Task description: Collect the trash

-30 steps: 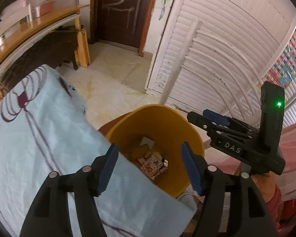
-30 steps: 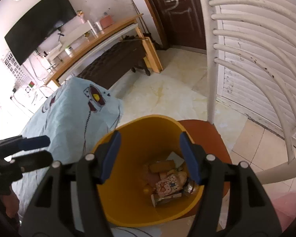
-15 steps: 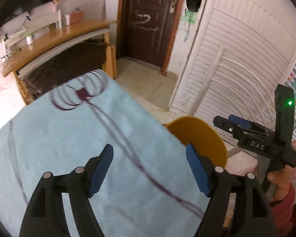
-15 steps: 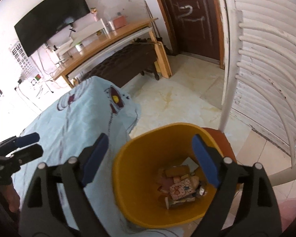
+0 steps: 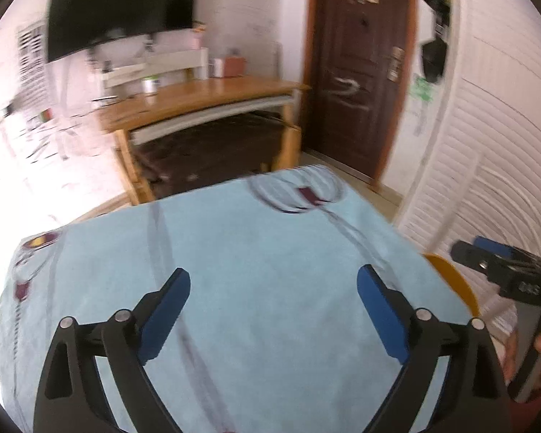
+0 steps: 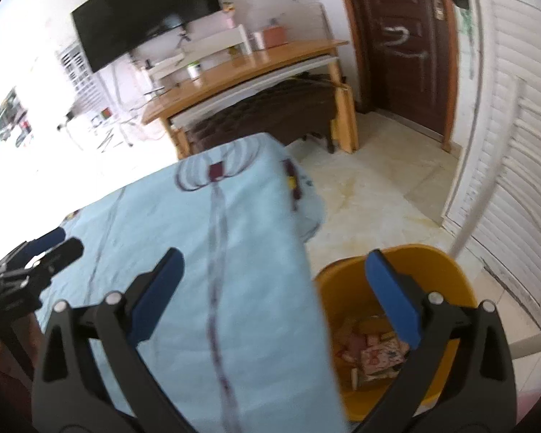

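While both hover | left tongs (image 5: 272, 310) spread | right tongs (image 6: 272, 303) spread, straddling tablecloth (image 6: 234, 252) edge beside bin (image 6: 447, 270)

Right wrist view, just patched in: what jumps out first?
The yellow bin at lower right, with wrappers piled in its bottom, beside the pale blue patterned cloth that covers the table. Both the right gripper and the left gripper hang open and hold nothing.

A white scrawl like a "2" is chalked on the dark brown wooden door (image 6: 402, 45); lettering on the black right tongs (image 5: 481, 257) is too blurred to read.
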Demonstrator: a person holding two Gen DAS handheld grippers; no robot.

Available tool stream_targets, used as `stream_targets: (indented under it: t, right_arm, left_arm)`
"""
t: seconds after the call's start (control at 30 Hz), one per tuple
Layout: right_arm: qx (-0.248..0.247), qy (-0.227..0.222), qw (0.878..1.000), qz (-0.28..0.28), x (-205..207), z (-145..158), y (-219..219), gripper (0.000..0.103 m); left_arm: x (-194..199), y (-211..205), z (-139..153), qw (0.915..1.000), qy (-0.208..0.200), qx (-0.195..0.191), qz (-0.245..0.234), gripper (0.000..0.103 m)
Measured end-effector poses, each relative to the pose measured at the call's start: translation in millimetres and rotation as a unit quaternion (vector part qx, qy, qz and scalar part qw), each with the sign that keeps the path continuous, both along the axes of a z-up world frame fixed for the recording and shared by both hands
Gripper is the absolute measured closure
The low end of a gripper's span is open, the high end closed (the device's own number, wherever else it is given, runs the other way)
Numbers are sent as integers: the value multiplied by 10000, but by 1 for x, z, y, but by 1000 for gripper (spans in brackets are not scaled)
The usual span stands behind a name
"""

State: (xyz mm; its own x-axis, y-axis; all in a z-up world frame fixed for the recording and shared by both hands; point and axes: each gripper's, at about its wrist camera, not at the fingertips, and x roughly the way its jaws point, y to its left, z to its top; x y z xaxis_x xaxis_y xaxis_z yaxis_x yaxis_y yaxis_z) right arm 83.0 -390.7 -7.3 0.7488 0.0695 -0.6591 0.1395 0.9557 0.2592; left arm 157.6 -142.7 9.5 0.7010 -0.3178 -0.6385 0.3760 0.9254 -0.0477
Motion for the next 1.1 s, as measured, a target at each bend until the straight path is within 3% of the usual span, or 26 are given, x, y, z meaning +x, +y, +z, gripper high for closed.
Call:
stream_targets:
  t: [0.53,1.1]
  right_arm:
    - [-433,-353,9945,882,-5,23,103,6]
    - [-631,-913,9863,1223,-57,57,136,6]
  left_arm:
    - [-30,110,18,9936,-479,-191,1006,7]
    - [-101,148,43,9875,-805,-269,1329,7]
